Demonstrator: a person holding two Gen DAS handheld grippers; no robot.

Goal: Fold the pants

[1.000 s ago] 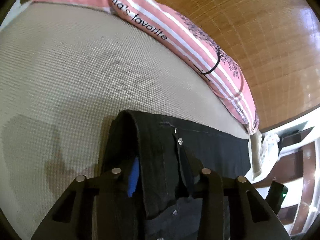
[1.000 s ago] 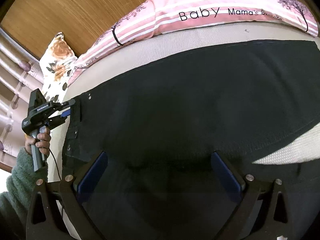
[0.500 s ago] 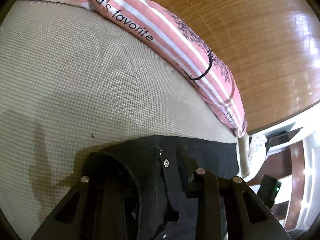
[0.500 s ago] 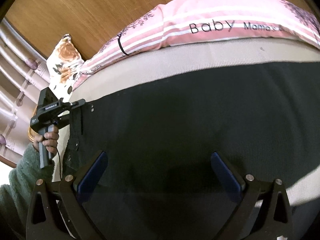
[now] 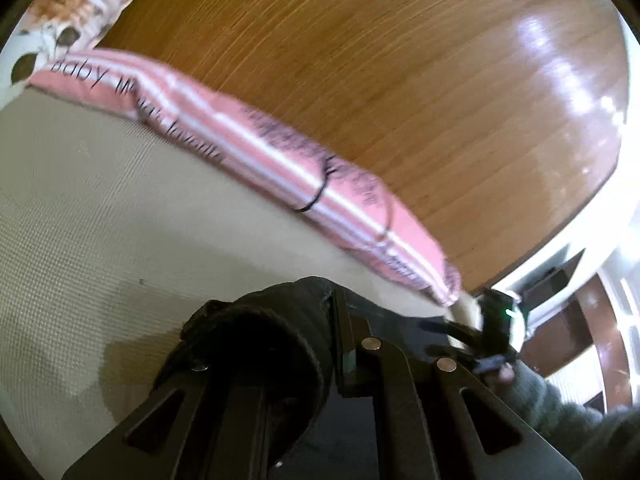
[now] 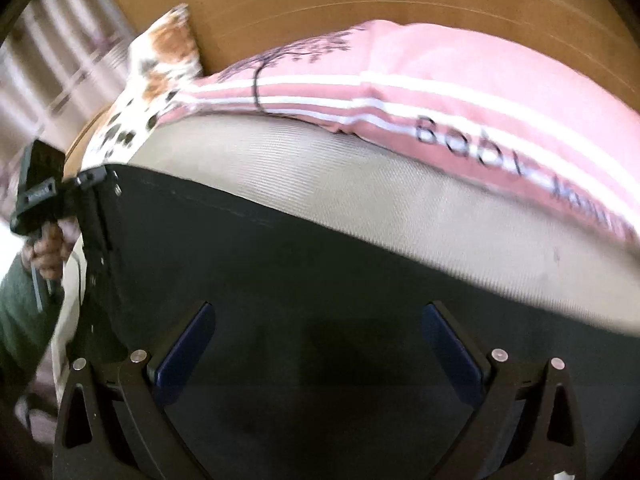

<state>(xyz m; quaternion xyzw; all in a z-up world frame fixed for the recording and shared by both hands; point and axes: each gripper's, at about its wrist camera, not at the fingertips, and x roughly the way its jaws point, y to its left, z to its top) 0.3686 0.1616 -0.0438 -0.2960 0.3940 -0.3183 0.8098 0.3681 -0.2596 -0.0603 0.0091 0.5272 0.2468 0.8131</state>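
Presently on the beige textured mattress [image 6: 400, 208]: one pair of black denim pants [image 6: 320, 280], spread flat across the near half, waistband edge at the left side in the right wrist view.

Left gripper [image 5: 332, 344]: black two-finger claw, jaws clamped tight on a bunched fold of the pants [image 5: 272, 320], which is lifted clear of the mattress [image 5: 100, 220] in the left wrist view. From the right wrist view the same gripper [image 6: 90, 184] sits at the pants' corner, held by a hand [image 6: 46, 246] in a dark green sleeve [image 6: 20, 312].

Right gripper [image 6: 316, 344]: black claw with blue pads [image 6: 184, 352], jaws spread wide, poised over the black cloth; pads not pressing on it.

Long pink bolster pillow with white stripes [image 6: 440, 92]: lies along the far mattress edge against the wooden headboard [image 5: 400, 80]. Printed tree motif in black; legible writing "Baby", further words blurred beyond reading.

White floral cushion with orange and brown print [image 6: 160, 76]: at the bolster's end.
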